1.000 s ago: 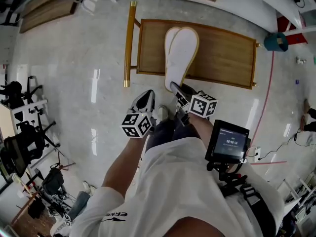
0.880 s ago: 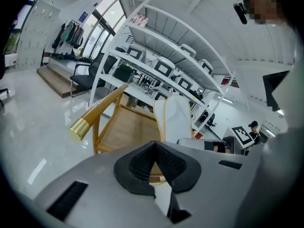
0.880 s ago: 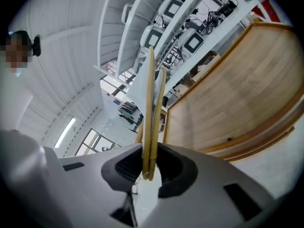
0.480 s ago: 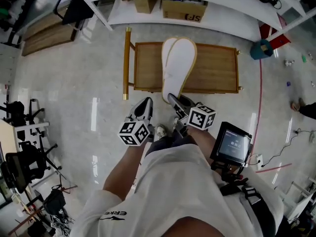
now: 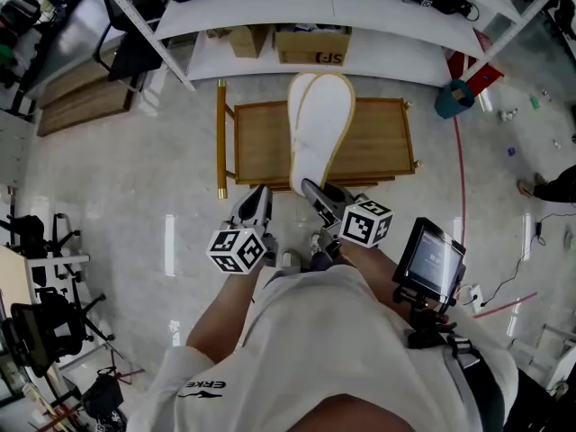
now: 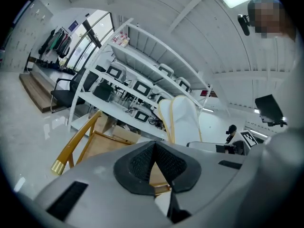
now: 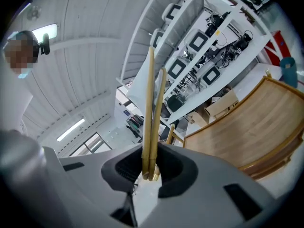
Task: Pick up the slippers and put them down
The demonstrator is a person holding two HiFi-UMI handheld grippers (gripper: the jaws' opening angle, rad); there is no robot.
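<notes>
Clamping one end of two flat white slippers with tan-gold piping [image 7: 151, 108] between the ribbed black pads of the right gripper [image 7: 151, 172]. Pressed flat against each other, seen edge-on there, thin and stiff as boards, rising upright from the jaws. From the head view, a long smooth oval pair [image 5: 322, 124], jutting away from the right gripper [image 5: 317, 196], held in the air and clear of everything around.

Closed tip to tip on nothing: left gripper [image 6: 154, 148], grey moulded shell, black textured pads meeting in a point. Just beside its partner in the head view [image 5: 255, 203], apart from the slippers.

Beyond both, a low rectangular wooden platform with a raised rim [image 5: 261, 142], warm grained boards, bare apart from the pair overlapping it in the picture. Along its left edge, a round brass-coloured bar [image 5: 220, 138]. Further out, white metal shelving [image 5: 378, 43] with a brown cardboard box [image 5: 310, 48] underneath, close behind the platform's far rim. Right of that, a teal bin [image 5: 453, 97]. Left, plenty of open glossy pale floor [image 5: 117, 178].
</notes>
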